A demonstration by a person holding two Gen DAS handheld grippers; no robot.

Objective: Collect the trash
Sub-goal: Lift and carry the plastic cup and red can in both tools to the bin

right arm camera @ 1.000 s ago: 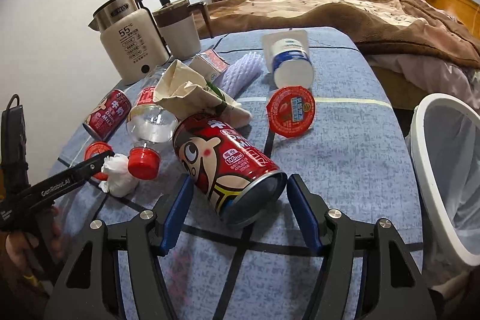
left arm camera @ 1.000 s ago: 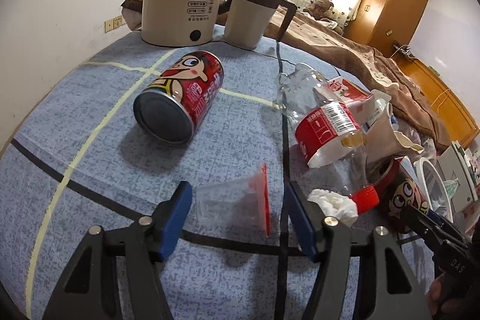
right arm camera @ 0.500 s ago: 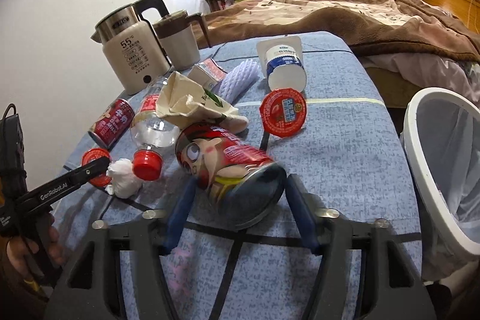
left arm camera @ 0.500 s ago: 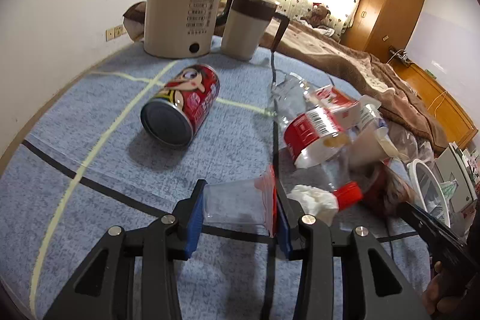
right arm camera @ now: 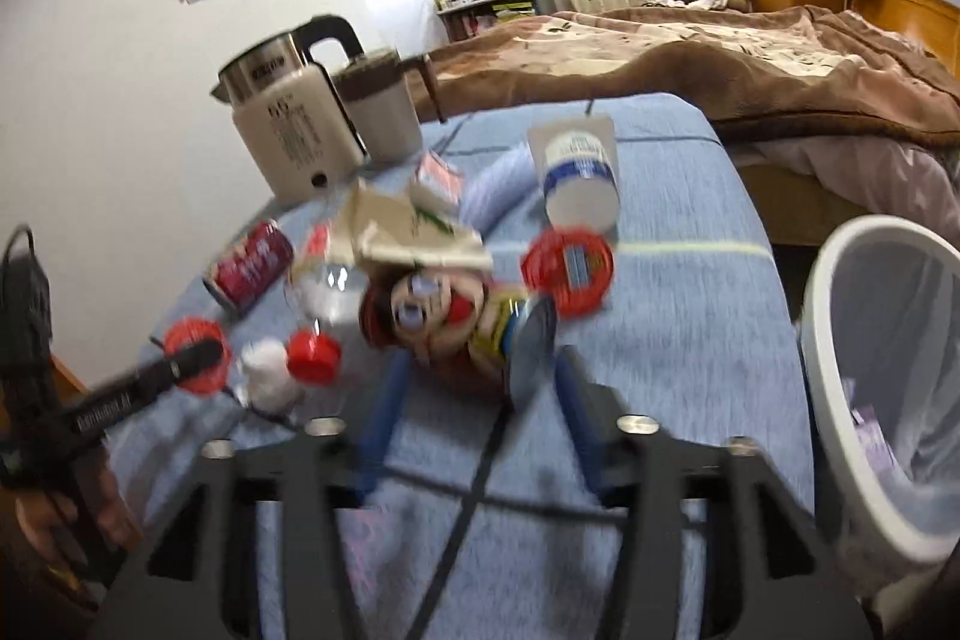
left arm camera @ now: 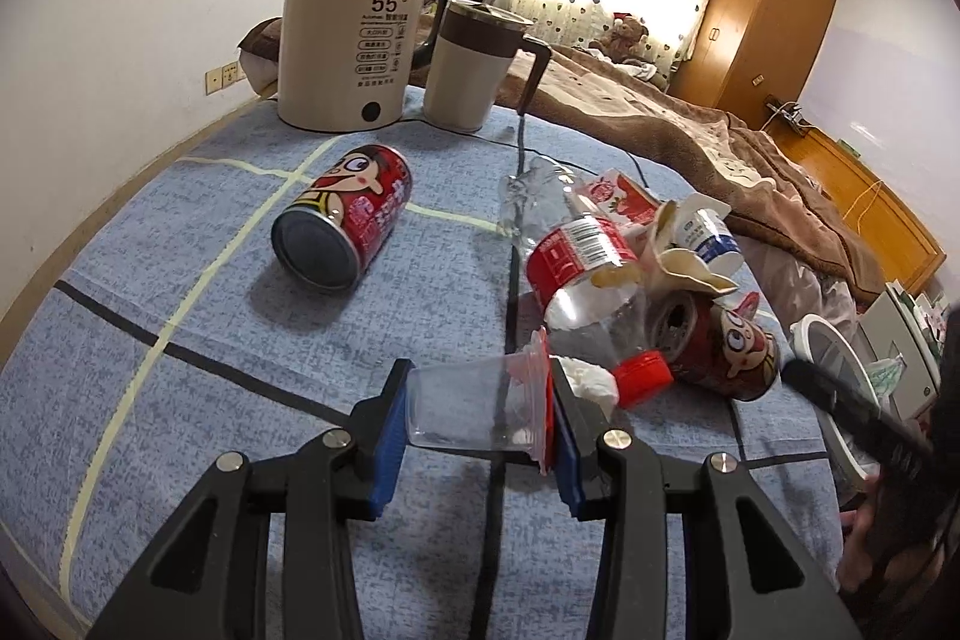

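Two grabs: both hand-held grippers loaded w/ trash, bin not reached yet.
Left hand-held gripper (left arm camera: 477,421): clenched on clear cup (left arm camera: 474,409); blue pads press both its sides, red lid edge vs the right pad. A sec ago jaws stood wide w/ the cup loose between; they closed, then held.
Cup now: looks just clear of the desk (left arm camera: 180,370), shadow under it; cloth lay right beneath before.
Right hand-held gripper (right arm camera: 474,391): red can (right arm camera: 456,325) sits between the jaws, rim toward the lens. Frame v. blurred, so pad contact is hard to read; jaws closed then reopened a bit in the last half sec. My call: grasping the can, tilted up more than earlier.
Other can (left arm camera: 345,217): same spot near kettle (left arm camera: 360,22), untouched.
Pile: bottle (left arm camera: 570,250), tissue (left arm camera: 591,379), cartons; no shift I can see.
Bin (right arm camera: 882,376): white, lined, beside the desk on the right.
Meaning: pick phase prob done for 2 items; next job is carry + drop. Risk: thin cup may crumple or slip.
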